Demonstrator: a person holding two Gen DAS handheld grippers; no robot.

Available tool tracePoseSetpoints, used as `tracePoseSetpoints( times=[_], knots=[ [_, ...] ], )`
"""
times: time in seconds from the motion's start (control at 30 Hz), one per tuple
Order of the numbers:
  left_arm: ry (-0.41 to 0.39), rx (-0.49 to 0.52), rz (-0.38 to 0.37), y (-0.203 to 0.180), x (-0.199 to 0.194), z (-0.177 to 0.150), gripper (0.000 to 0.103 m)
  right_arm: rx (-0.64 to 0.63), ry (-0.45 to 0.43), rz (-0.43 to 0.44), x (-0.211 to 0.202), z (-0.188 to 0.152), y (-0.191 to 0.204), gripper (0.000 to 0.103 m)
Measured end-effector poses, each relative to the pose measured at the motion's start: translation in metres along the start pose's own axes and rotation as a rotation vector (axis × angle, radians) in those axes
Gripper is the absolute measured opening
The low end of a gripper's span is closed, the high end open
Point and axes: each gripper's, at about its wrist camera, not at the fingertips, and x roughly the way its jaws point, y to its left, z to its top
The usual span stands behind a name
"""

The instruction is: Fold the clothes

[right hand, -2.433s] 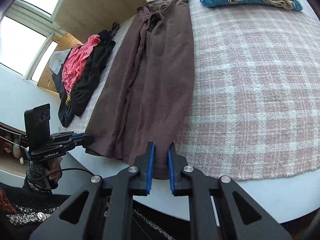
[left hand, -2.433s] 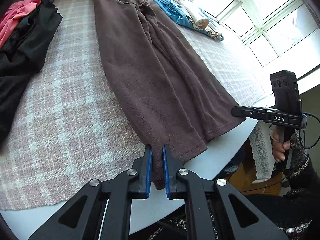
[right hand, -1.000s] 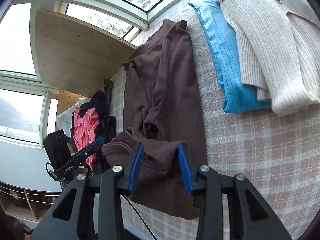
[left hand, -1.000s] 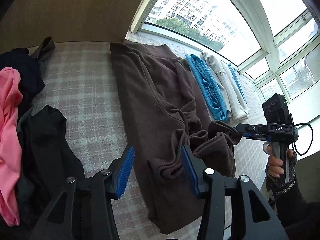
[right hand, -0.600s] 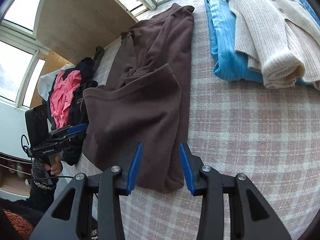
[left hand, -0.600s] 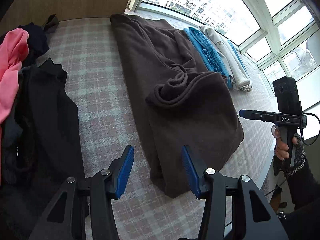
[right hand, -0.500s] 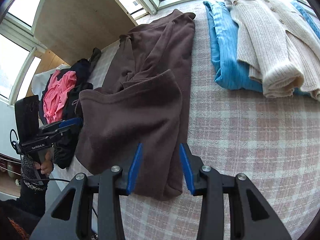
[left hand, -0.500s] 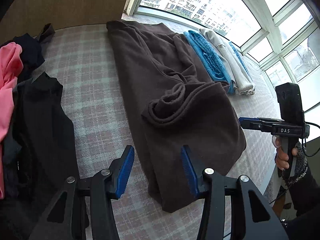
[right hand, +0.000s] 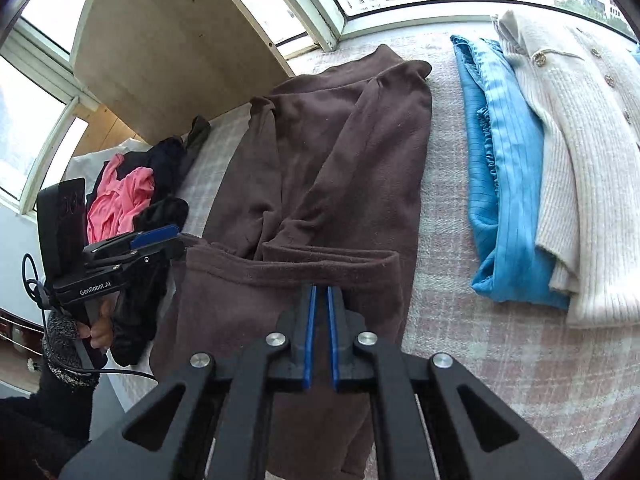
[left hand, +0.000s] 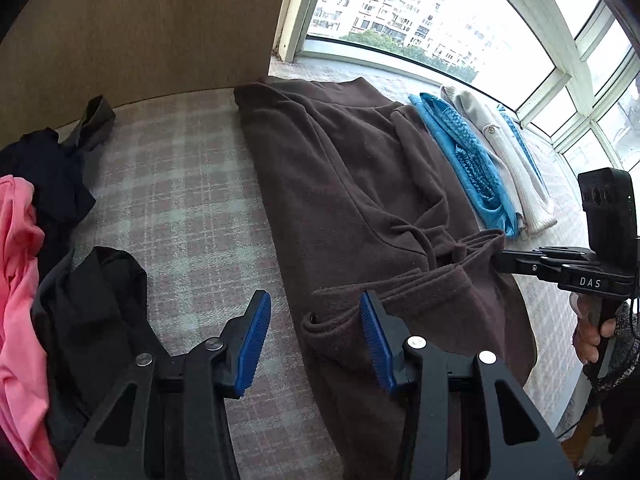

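Brown fleece, the garment (left hand: 352, 184) lies lengthwise on the checked tablecloth (left hand: 188, 184), its near end folded back; the left gripper (left hand: 316, 320) stands spread at that hem. From the right, the right gripper (right hand: 319, 308) is clamped on the folded edge (right hand: 332, 260).

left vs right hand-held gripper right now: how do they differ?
Left hand-held gripper: jaws wide open, holding nothing, one finger at the brown garment's folded hem edge. Right hand-held gripper: jaws nearly closed, pinching the hem of the same garment. Both are at that hem over the plaid cloth, and both have blue pads.
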Motion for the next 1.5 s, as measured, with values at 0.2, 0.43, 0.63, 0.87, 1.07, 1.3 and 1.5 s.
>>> tracePoseSetpoints(
  times=[0.2, 0.43, 0.63, 0.87, 1.07, 1.3, 1.5],
  knots=[
    [-0.018, 0.102, -0.108, -0.025, -0.024, -0.019, 0.043, -0.153, -0.004, 0.008, -0.001, -0.005, 0.04, 0.009],
    [0.068, 0.124, -0.043, -0.012, 0.01, -0.021, 0.043, -0.315, 0.055, -0.058, 0.026, 0.015, 0.053, 0.031],
    [0.051, 0.158, -0.073, -0.017, 0.011, -0.013, 0.035, -0.35, 0.057, -0.14, 0.021, 0.02, 0.041, 0.031],
    [0.099, 0.187, -0.112, -0.007, 0.007, -0.02, 0.036, -0.462, 0.103, -0.115, 0.011, 0.017, 0.047, 0.035],
    [0.127, 0.182, -0.152, -0.011, 0.014, -0.026, 0.036, -0.781, 0.205, -0.04, 0.036, 0.016, 0.104, 0.036],
    [0.125, 0.187, -0.142, -0.017, 0.016, -0.025, 0.036, -0.863, 0.374, 0.067, 0.072, 0.044, 0.116, 0.044],
    [0.119, 0.179, -0.13, -0.016, 0.022, -0.022, 0.036, -0.807, 0.462, 0.151, 0.078, 0.048, 0.112, 0.014]
  ],
)
